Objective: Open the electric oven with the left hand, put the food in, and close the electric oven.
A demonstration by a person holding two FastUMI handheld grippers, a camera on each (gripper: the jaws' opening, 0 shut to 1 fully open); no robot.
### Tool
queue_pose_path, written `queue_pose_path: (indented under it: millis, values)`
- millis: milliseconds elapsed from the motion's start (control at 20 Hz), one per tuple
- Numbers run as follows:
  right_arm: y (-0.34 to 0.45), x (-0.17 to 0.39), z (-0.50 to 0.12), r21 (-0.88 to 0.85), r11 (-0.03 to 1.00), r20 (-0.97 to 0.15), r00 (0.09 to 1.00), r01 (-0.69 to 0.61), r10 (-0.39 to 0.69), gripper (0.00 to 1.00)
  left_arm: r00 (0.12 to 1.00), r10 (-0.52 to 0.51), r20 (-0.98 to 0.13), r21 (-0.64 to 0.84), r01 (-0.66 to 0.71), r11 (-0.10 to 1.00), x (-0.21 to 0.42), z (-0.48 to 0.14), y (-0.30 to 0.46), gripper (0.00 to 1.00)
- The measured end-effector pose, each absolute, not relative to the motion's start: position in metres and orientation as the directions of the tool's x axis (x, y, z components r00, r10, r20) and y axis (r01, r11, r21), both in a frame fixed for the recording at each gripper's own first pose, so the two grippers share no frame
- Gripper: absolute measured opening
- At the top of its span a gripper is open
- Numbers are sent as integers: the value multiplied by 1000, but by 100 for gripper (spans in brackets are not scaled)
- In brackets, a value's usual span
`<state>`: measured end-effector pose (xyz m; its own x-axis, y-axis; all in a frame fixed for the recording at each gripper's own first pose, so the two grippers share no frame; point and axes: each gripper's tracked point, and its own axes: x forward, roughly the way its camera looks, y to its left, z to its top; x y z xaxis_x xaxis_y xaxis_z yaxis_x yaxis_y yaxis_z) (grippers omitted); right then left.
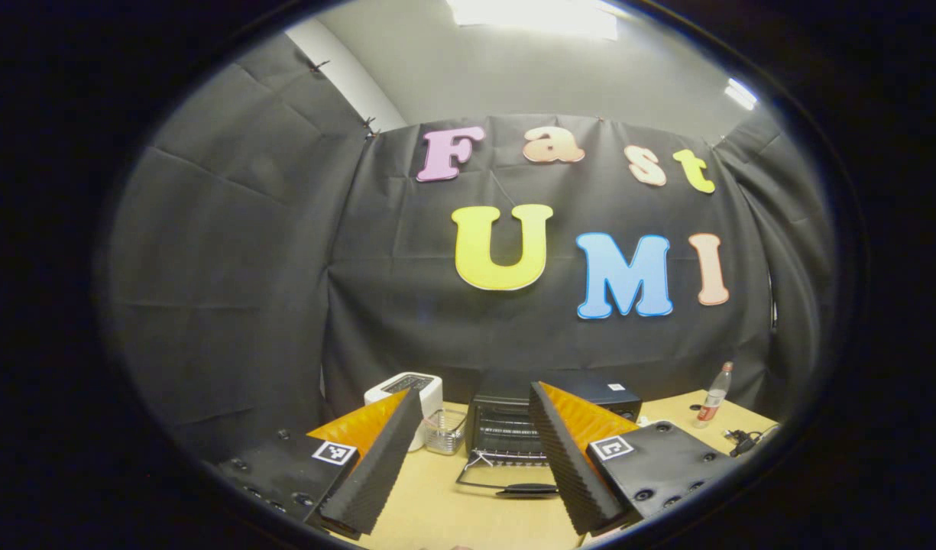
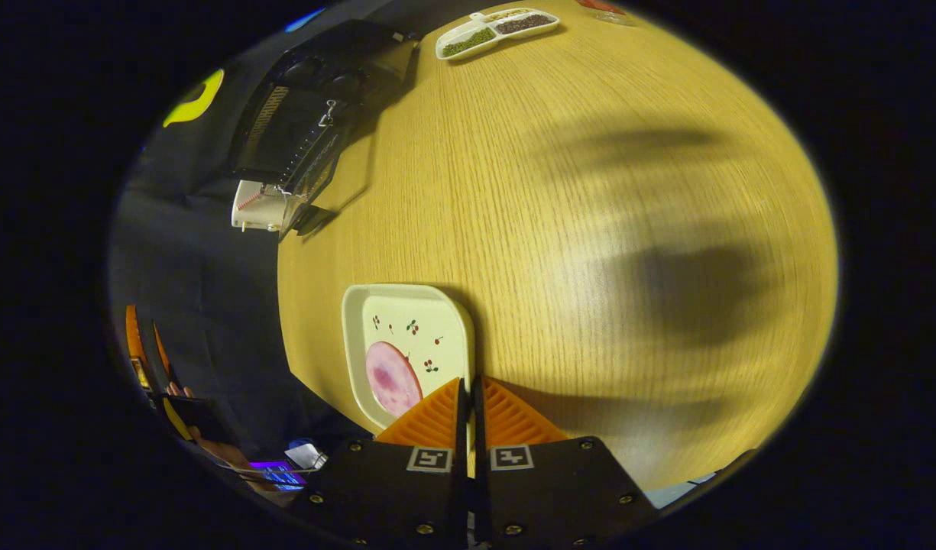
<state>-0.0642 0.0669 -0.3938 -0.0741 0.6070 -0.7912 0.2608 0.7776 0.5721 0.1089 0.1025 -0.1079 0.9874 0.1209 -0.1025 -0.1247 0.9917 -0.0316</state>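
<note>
The black electric oven (image 1: 513,416) stands at the back of the wooden table (image 1: 452,512), its door (image 1: 513,485) folded down flat toward me. My left gripper (image 1: 471,443) hangs open in front of it, well short of the door handle, holding nothing. In the right gripper view the oven (image 2: 299,114) lies far off at the upper left. A cream square plate (image 2: 406,328) with a pink slice of ham (image 2: 393,378) sits at the table's near edge. My right gripper (image 2: 468,393) is shut on the plate's rim.
Left of the oven stand a white toaster (image 1: 406,391) and a clear container (image 1: 446,431). A bottle (image 1: 716,393) and a cable (image 1: 743,439) are at the back right. A divided tray of beans (image 2: 498,24) lies on the far table (image 2: 628,229).
</note>
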Motion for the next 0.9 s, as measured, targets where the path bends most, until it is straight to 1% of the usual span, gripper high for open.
queue_pose_path:
  millis: [50, 250, 450, 650, 750, 900]
  values:
    - [71, -66, -396, 573, 776, -791, -69, 264, 608, 1, 987, 121, -104, -31, -125, 992, 108, -108, 103, 100]
    - [75, -66, -393, 590, 763, -783, -46, 265, 621, 0, 987, 128, -99, -27, -131, 991, 110, -106, 108, 100]
    - [69, -60, -388, 620, 721, -757, -6, 309, 654, 1, 987, 130, -89, -25, -133, 991, 112, -102, 112, 100]
    - [76, -44, -376, 649, 655, -729, 70, 386, 681, 0, 988, 127, -90, -33, -130, 991, 115, -106, 115, 100]
    - [85, -33, -358, 663, 613, -714, 114, 430, 691, 1, 988, 127, -93, -37, -131, 991, 120, -109, 120, 100]
    - [114, -6, -353, 664, 577, -714, 173, 475, 679, 1, 988, 126, -94, -45, -131, 990, 127, -113, 126, 100]
